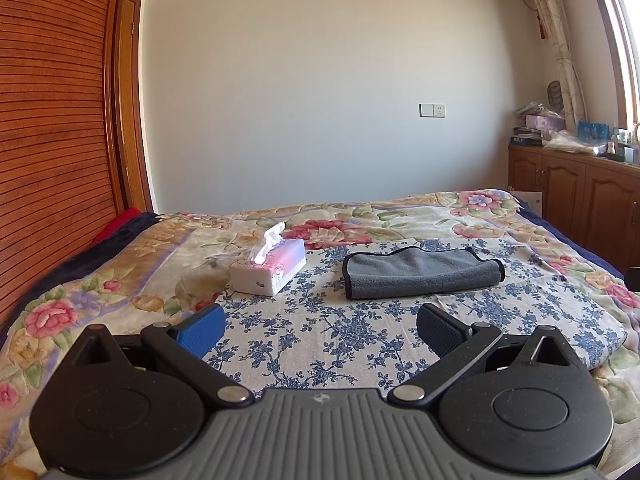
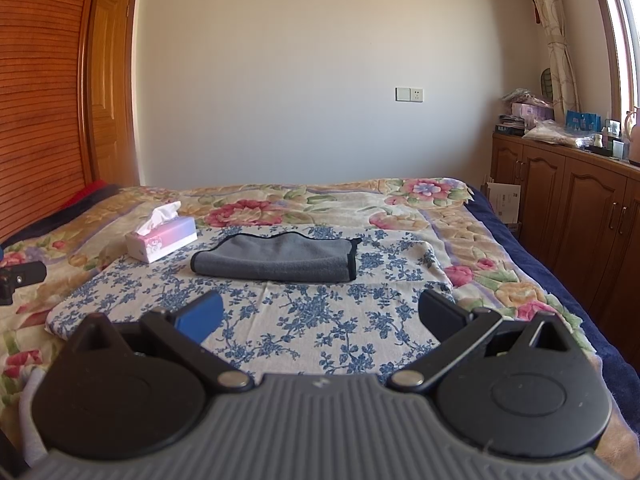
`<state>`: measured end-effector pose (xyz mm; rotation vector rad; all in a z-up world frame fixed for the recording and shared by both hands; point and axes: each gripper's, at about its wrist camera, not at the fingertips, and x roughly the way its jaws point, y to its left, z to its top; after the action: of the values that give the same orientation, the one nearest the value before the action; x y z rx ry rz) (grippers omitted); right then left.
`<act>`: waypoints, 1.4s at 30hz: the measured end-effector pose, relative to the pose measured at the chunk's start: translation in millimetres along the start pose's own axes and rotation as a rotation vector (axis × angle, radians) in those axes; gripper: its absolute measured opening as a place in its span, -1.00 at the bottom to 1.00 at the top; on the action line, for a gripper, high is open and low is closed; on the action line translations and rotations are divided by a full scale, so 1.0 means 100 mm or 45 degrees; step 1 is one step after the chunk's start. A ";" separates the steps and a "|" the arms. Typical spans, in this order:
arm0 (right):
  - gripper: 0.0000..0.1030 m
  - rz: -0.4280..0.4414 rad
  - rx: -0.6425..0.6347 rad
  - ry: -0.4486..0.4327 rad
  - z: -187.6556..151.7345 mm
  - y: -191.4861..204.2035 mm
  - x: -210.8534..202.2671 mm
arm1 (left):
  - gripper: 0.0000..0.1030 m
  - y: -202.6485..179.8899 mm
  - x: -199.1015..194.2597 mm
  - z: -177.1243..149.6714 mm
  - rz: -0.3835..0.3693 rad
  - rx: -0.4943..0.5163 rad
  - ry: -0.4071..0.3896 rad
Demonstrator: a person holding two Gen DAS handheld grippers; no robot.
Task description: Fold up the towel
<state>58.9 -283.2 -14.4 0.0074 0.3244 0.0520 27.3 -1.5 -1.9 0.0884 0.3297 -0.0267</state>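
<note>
Left gripper (image 1: 320, 328): fingers spread wide, nothing between them, held above the near part of the blue-flowered cloth (image 1: 320, 344). Right gripper (image 2: 320, 314): likewise spread and empty, well short of the work.

Grey towel (image 1: 422, 274) lies on that cloth, far of both grippers, neither touching it. It sits as a long flat band with black piping: rounded fold along the near edge, bound edges stacked at the far side and the right end. Reads as folded in half at least once; layer count under the top cannot be told.

Tissue box (image 1: 269, 270) stands just left of the towel, apart from it. Floral bedspread (image 1: 80, 292) under everything.

Judgement: one fold looks done. Likely left is a second fold, end to end. Otherwise the job may be finished.
</note>
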 end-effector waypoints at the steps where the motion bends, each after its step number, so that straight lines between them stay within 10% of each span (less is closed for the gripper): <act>1: 1.00 0.000 0.000 -0.001 0.00 0.00 0.00 | 1.00 0.00 0.00 0.00 0.000 0.000 0.000; 42: 1.00 -0.002 -0.001 -0.010 0.02 -0.02 -0.01 | 1.00 0.03 0.01 0.00 0.008 0.005 0.000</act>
<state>58.6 -285.5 -12.1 0.0067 0.3168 0.0503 28.0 1.7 -1.8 0.0933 0.3298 -0.0215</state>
